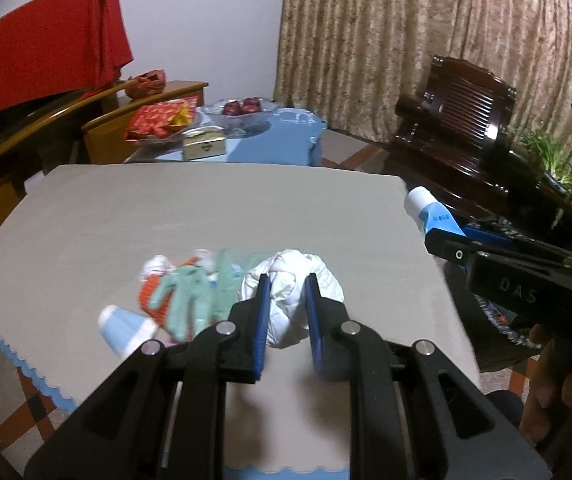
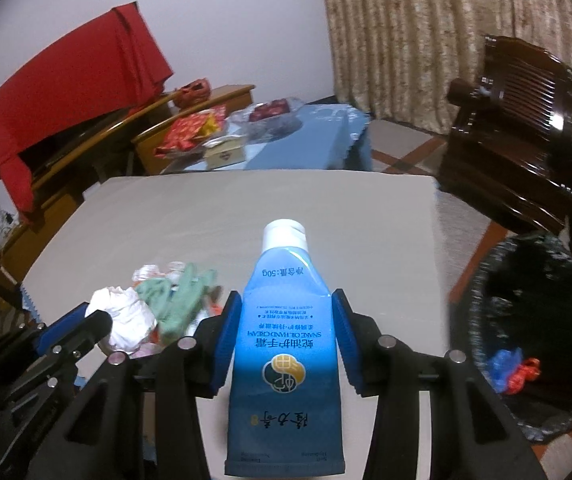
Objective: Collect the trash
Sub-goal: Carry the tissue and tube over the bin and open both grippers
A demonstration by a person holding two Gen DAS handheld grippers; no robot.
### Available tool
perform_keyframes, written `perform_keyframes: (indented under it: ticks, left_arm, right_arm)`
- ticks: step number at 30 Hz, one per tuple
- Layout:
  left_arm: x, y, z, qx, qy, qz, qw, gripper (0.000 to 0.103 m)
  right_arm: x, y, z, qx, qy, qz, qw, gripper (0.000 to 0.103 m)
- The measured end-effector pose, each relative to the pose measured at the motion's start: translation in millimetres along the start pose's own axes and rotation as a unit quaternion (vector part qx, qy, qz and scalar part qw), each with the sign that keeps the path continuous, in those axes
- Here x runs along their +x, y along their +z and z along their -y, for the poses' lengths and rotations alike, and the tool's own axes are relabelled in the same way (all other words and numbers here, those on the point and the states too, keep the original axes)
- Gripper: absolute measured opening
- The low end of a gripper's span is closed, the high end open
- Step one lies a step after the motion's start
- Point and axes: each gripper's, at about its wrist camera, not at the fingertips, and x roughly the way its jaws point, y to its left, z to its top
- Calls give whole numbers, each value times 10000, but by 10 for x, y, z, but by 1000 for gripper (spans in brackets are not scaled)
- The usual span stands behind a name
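Observation:
My left gripper [image 1: 288, 286] is shut on a crumpled white paper ball [image 1: 292, 280], held above the grey table [image 1: 166, 216]. My right gripper [image 2: 286, 304] is shut on a blue hand cream tube [image 2: 284, 340] with a white cap, cap pointing forward; the same tube [image 1: 426, 208] shows at the right of the left wrist view. A heap of small clothes [image 1: 190, 292], green, orange and white, lies on the table left of the paper ball. The paper ball [image 2: 126, 312] and the left gripper's fingers [image 2: 74, 328] appear at the lower left of the right wrist view.
A black-lined trash bin [image 2: 534, 332] stands on the floor right of the table, with blue and red scraps inside. Behind the table is a blue-clothed low table [image 1: 278, 136] with a glass fruit bowl and boxes. A dark wooden chair [image 2: 526, 120] stands at the back right.

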Motion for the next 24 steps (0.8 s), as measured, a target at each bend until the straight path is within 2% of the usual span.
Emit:
perform_keyframes:
  ticks: [8, 14, 24]
  left_arm:
    - [75, 51, 774, 256, -281, -14, 9993, 17]
    - [184, 74, 1382, 493, -560, -53, 9972, 17]
    - [424, 96, 2305, 830, -1049, -128, 9909, 17]
  right_arm:
    - [-311, -81, 640, 172, -352, 106, 9992, 45]
    - [-477, -133, 1266, 407, -705, 155, 9966, 45]
    - [-565, -287, 2208, 744, -1184, 144, 9901, 45]
